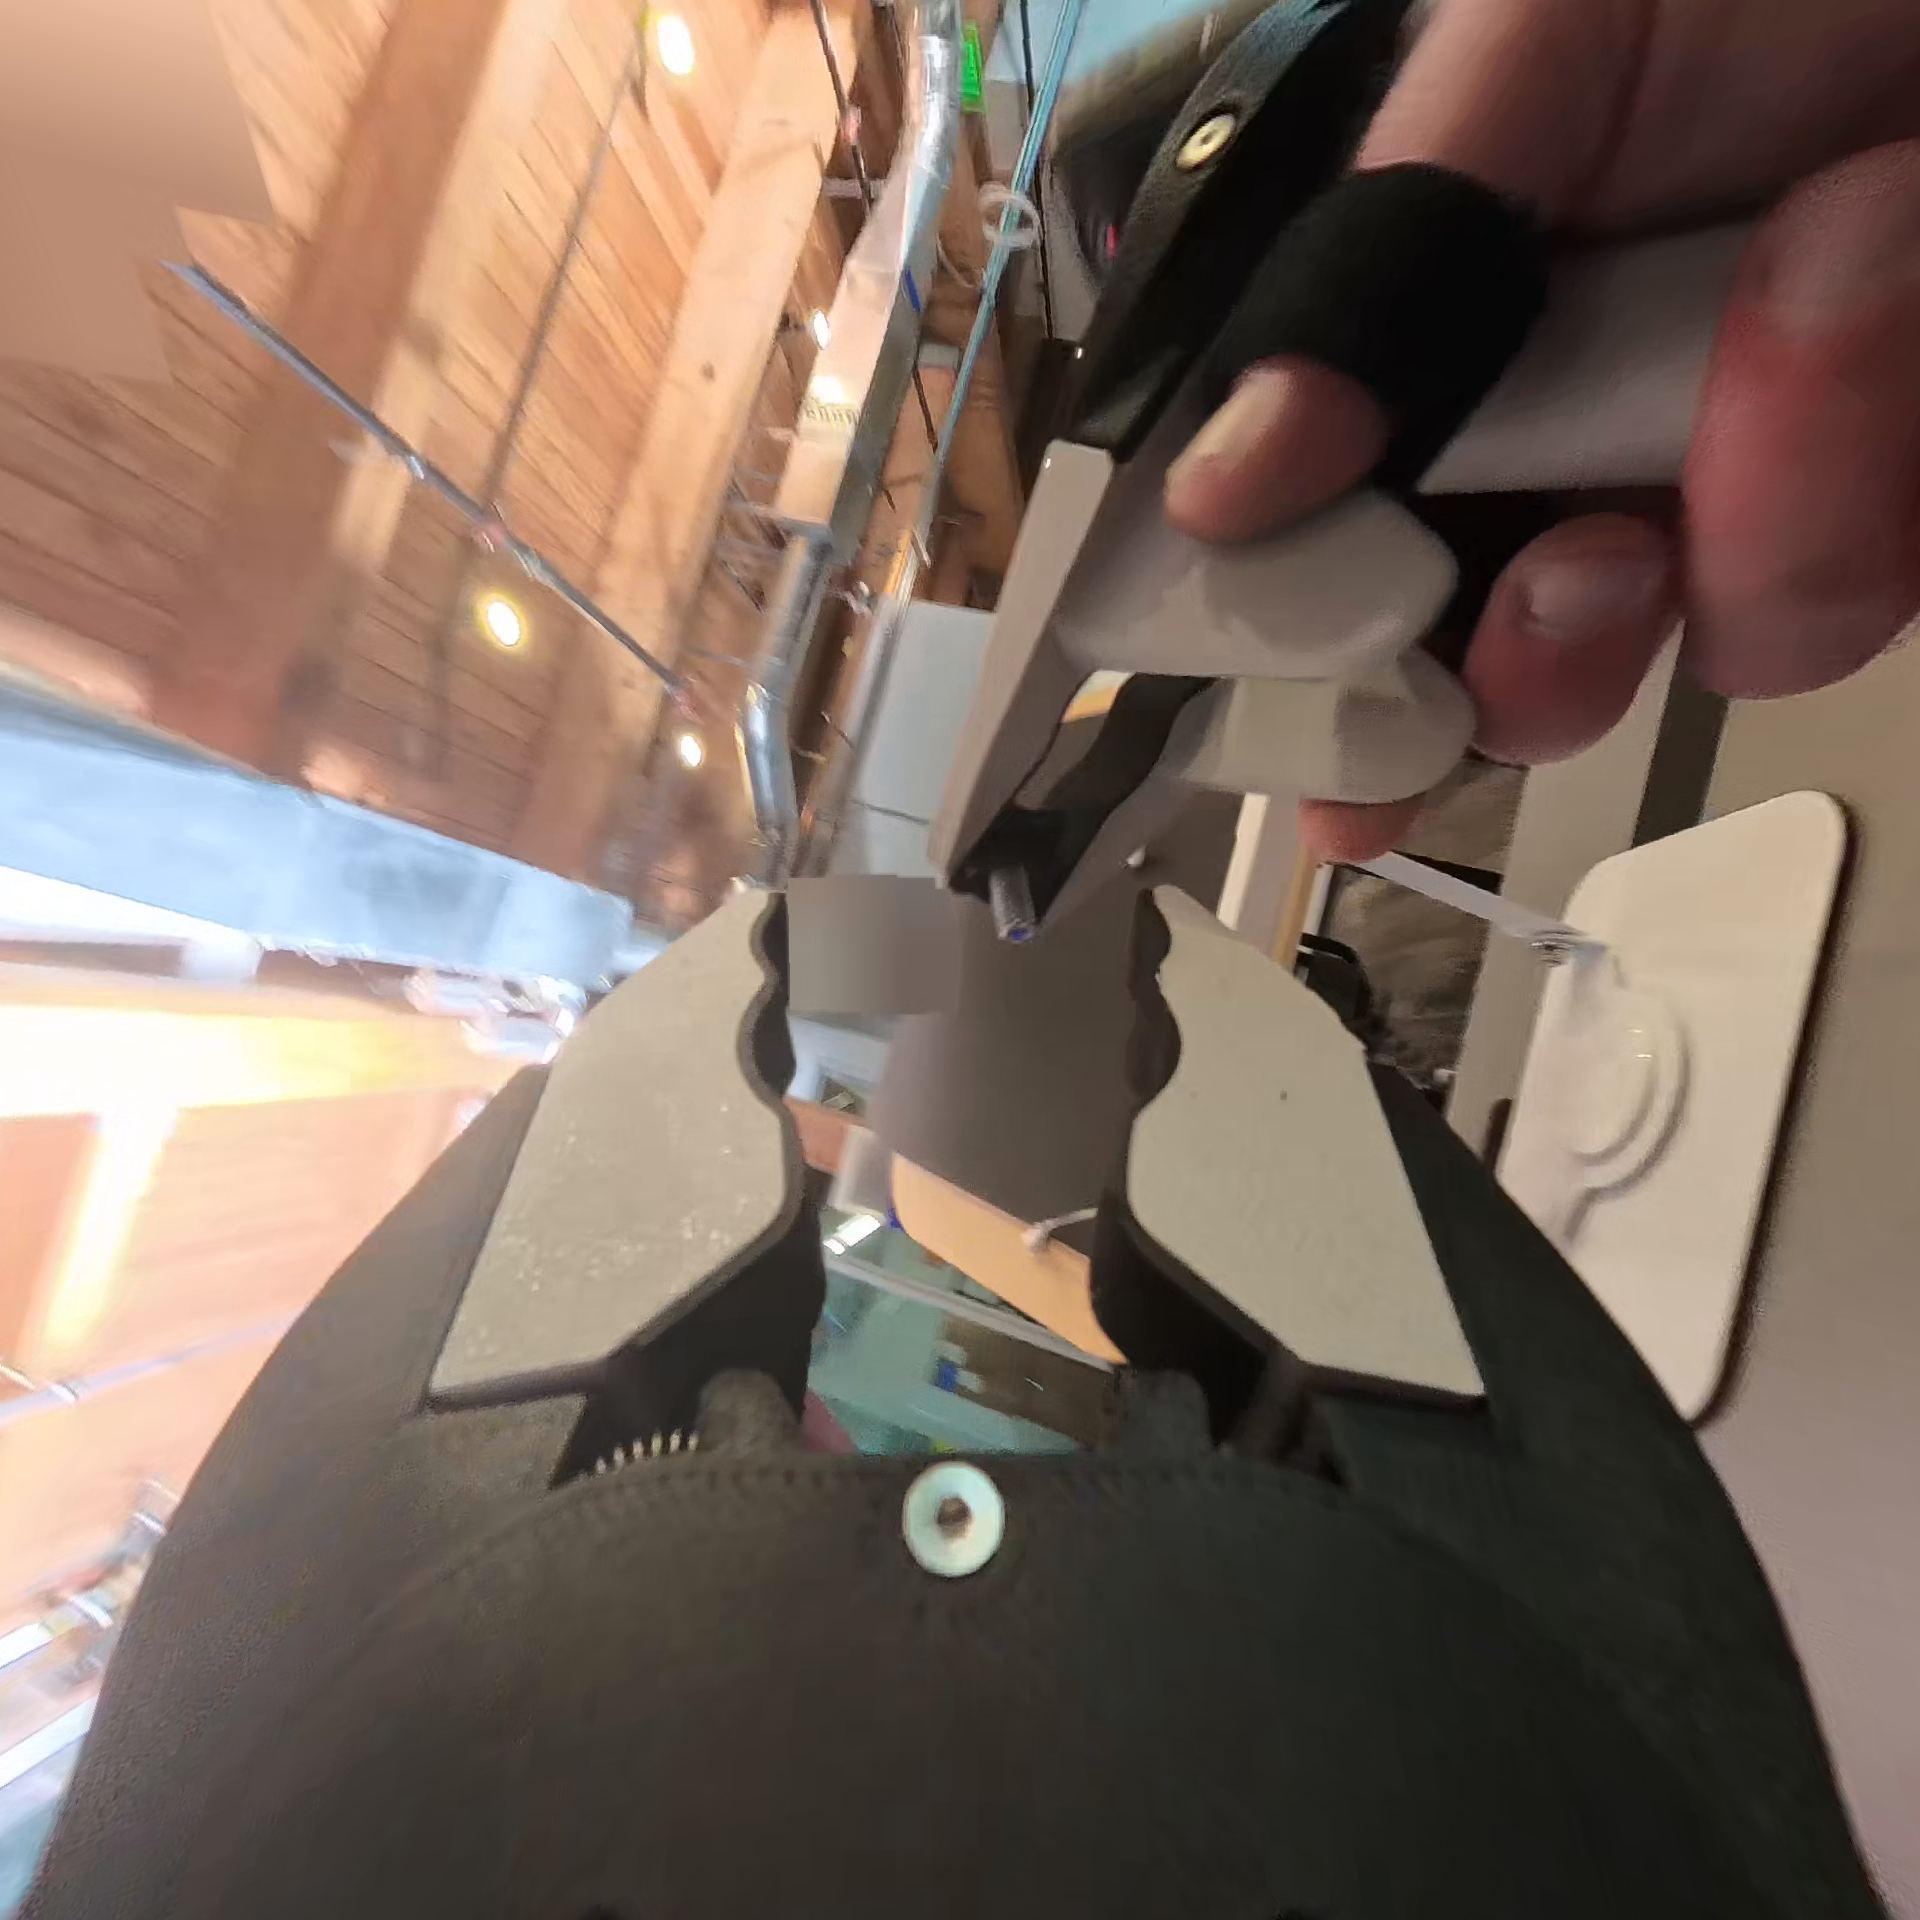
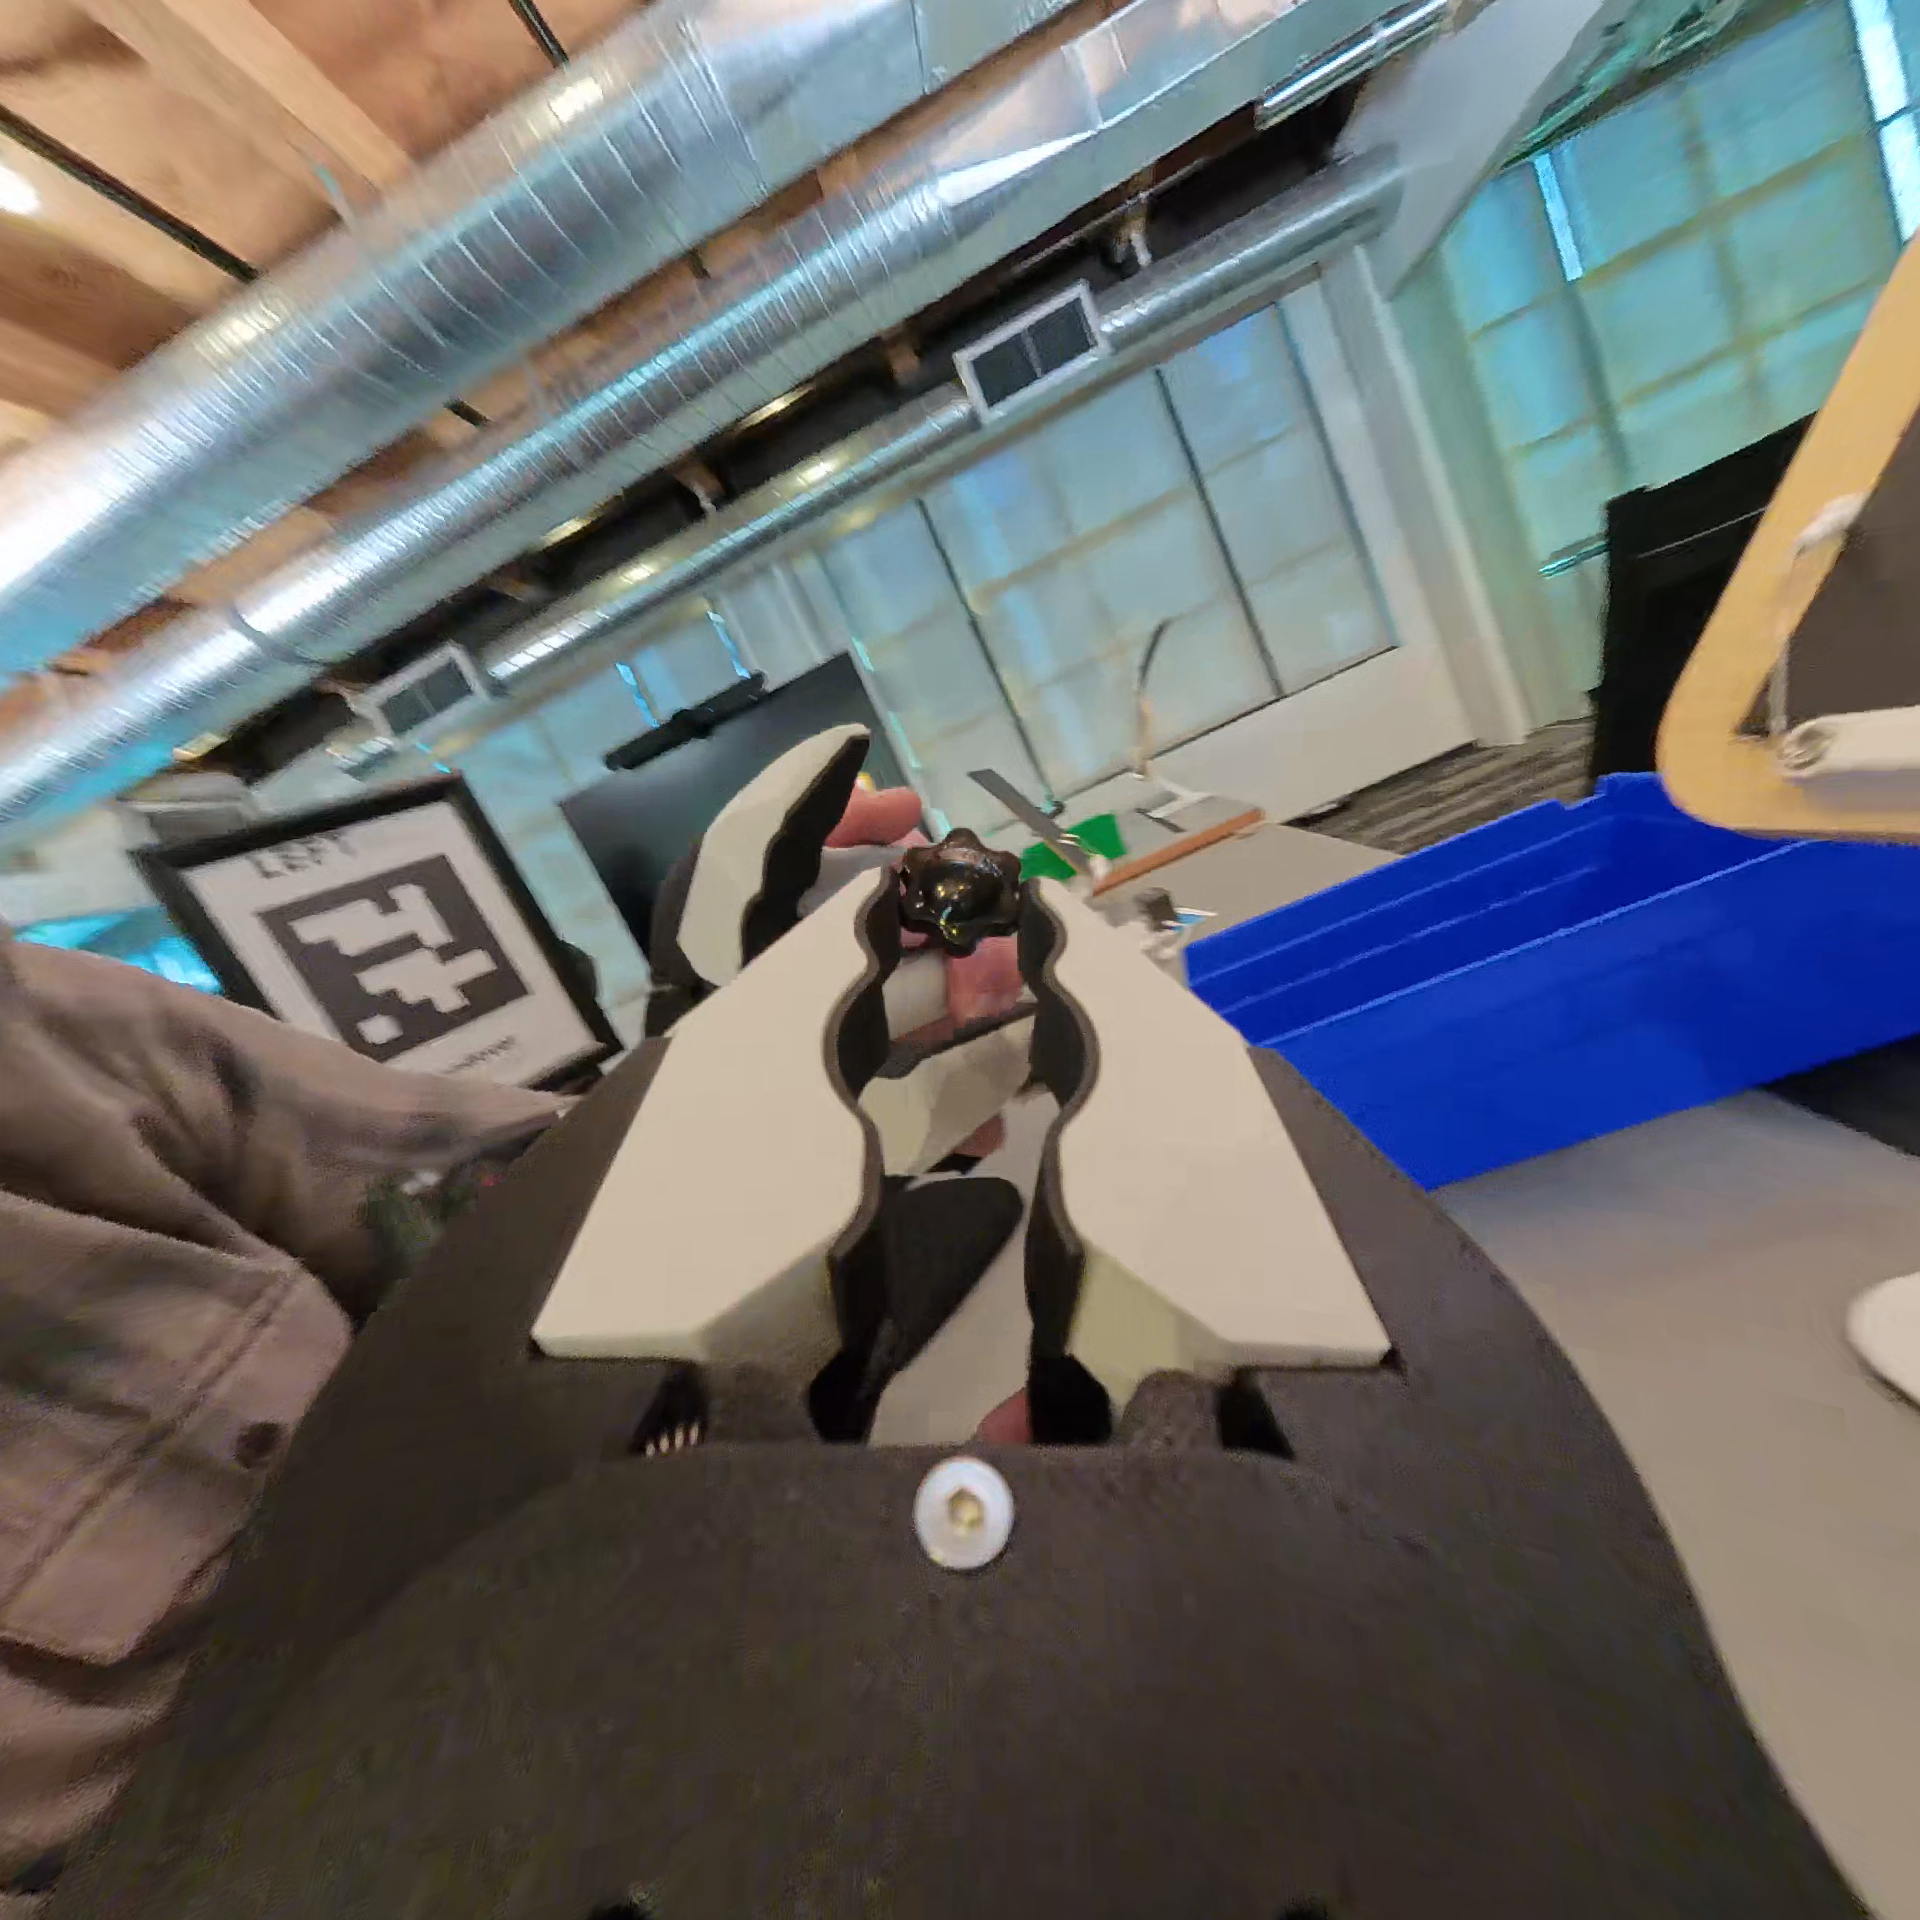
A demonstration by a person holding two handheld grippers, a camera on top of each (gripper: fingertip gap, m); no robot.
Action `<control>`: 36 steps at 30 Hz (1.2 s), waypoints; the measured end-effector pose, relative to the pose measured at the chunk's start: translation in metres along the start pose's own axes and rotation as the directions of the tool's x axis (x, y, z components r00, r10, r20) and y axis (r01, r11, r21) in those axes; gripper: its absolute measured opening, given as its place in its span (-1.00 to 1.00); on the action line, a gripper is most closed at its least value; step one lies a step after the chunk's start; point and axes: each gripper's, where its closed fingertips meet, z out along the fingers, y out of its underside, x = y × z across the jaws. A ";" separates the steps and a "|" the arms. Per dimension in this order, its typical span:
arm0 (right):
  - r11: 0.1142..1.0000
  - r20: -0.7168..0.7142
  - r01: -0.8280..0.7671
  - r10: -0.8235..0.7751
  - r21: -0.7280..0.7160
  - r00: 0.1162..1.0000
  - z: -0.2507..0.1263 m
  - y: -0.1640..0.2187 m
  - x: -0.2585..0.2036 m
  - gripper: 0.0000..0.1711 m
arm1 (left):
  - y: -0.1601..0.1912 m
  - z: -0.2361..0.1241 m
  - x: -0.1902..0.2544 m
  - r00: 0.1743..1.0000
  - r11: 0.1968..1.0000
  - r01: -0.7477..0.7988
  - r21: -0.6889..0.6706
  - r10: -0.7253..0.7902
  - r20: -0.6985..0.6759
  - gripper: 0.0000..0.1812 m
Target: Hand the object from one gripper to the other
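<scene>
Knob (image 2: pixel 954 896) between right gripper (image 2: pixel 956 914) fingertips.

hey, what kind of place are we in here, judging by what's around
Probably an open-plan office or lab workspace: exposed silver ducts under a wooden ceiling, tall windows, and a blue bin on a grey table.

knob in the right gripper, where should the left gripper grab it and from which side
Probably the threaded stud. The right gripper is shut on the knob near its lobed head, so the stud is the free end. It points toward the open left gripper; come in along it, one finger on each side.
</scene>
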 end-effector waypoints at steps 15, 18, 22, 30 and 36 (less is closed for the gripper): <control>0.963 0.206 -0.185 0.144 0.198 0.968 -0.008 -0.011 -0.019 -0.78 | -0.018 -0.001 -0.008 0.998 0.997 0.040 0.071 -0.044 0.048 -0.80; 0.963 0.215 -0.190 0.148 0.191 0.965 -0.009 -0.011 -0.020 -0.77 | -0.019 -0.001 -0.006 0.999 0.996 0.043 0.074 -0.046 0.028 -0.87; 0.964 0.216 -0.190 0.148 0.186 0.965 -0.009 -0.011 -0.021 -0.77 | -0.021 0.000 -0.004 1.000 0.997 0.028 0.077 -0.028 0.012 -0.93; 0.964 0.207 -0.187 0.146 0.192 0.967 -0.008 -0.012 -0.021 -0.77 | -0.020 0.001 -0.003 0.998 0.997 0.052 0.058 -0.050 -0.031 -0.94; 0.981 0.152 -0.063 0.034 0.185 0.988 -0.012 -0.017 -0.018 -0.63 | -0.009 0.005 -0.005 0.954 0.973 0.231 0.001 -0.226 -0.199 -0.94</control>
